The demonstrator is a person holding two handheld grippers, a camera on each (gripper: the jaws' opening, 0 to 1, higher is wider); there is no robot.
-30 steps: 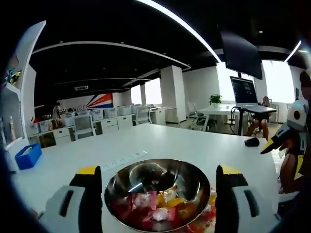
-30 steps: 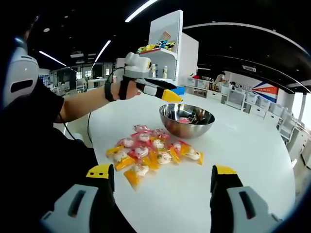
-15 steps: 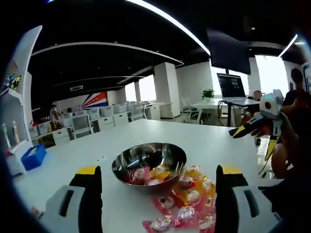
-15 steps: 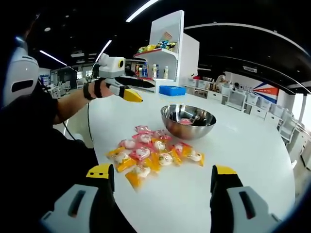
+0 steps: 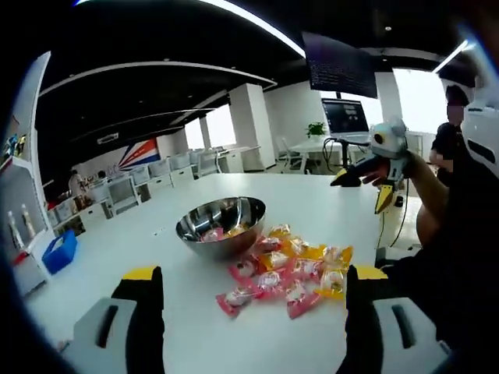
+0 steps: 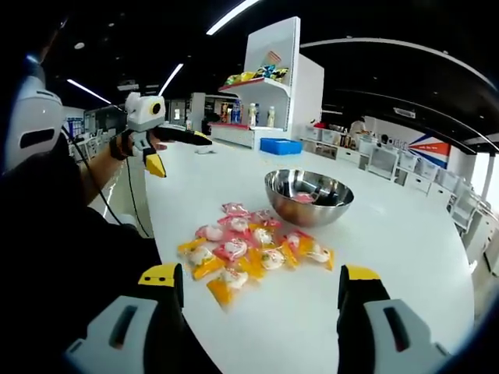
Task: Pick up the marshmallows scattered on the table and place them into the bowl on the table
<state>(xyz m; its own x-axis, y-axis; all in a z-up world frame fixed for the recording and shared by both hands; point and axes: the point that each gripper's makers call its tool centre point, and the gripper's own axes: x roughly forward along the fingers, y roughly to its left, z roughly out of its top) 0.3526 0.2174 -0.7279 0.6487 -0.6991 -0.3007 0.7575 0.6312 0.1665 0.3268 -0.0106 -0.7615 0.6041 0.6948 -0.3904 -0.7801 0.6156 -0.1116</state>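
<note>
In the left gripper view, the left tool [image 5: 249,312] is seen at the bottom with its two yellow-tipped jaws wide apart, and nothing is held between them. In the right gripper view, the right tool [image 6: 261,312] is seen the same way, wide open with nothing in it.

Both tools are held above a big white table [image 5: 327,210]. A pile of marshmallows [image 5: 287,269] in pink and yellow wrappers is spread on the table ahead of the left tool, between its jaws and a little to the right, and well apart from them. The same pile [image 6: 253,253] is seen ahead of the right tool, a little to the left. Just past the pile, a shiny metal bowl [image 5: 221,226] stands on the table, and a few wrapped sweets are seen inside it. The nearest marshmallows lie close to the bowl's foot.

In the right gripper view, the left tool [image 6: 148,128] is held up in a hand, off to the left of the pile. In the left gripper view, the right tool [image 5: 378,160] is held up at the right.

Farther back, a blue box [image 6: 279,146] is seen on the table by a tall white shelf [image 6: 277,78] with bottles. Desks, chairs, a dark screen [image 5: 339,66] and long ceiling lights are seen beyond.
</note>
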